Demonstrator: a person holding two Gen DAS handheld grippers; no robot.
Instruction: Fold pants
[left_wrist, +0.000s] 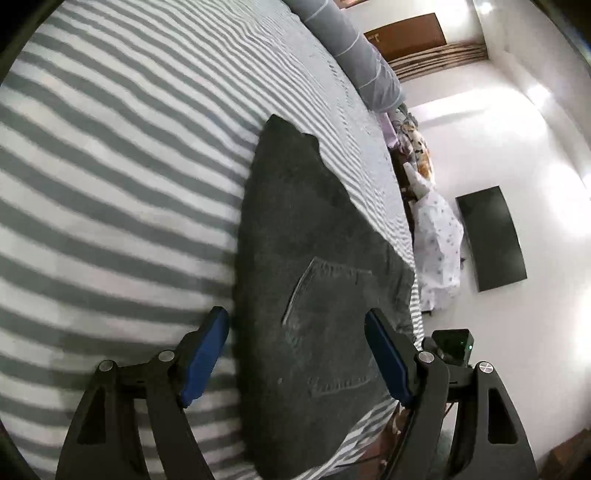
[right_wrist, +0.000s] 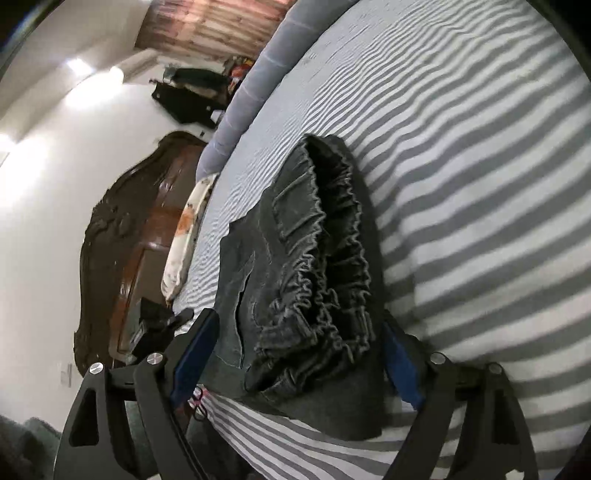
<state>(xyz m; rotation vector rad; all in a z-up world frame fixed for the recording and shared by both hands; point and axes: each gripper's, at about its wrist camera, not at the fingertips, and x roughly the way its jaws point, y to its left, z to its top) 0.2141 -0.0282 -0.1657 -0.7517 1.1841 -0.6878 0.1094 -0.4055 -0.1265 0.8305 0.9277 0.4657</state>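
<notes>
Dark grey denim pants (left_wrist: 306, 280) lie flat on a grey-and-white striped bed (left_wrist: 110, 184), back pocket up, legs stretching away. My left gripper (left_wrist: 297, 328) is open, its blue pads either side of the pants near the pocket, holding nothing. In the right wrist view the pants (right_wrist: 295, 258) show their gathered elastic waistband (right_wrist: 332, 236) standing open toward me. My right gripper (right_wrist: 299, 332) is open and empty, its jaws spread wide around the waistband end.
A long grey bolster (left_wrist: 354, 55) lies along the far side of the bed. A dark wooden headboard (right_wrist: 122, 236) and a pillow (right_wrist: 184, 236) show at left. A wall-mounted black screen (left_wrist: 491, 240) and a cloth-covered heap (left_wrist: 439, 243) are beyond the bed's edge.
</notes>
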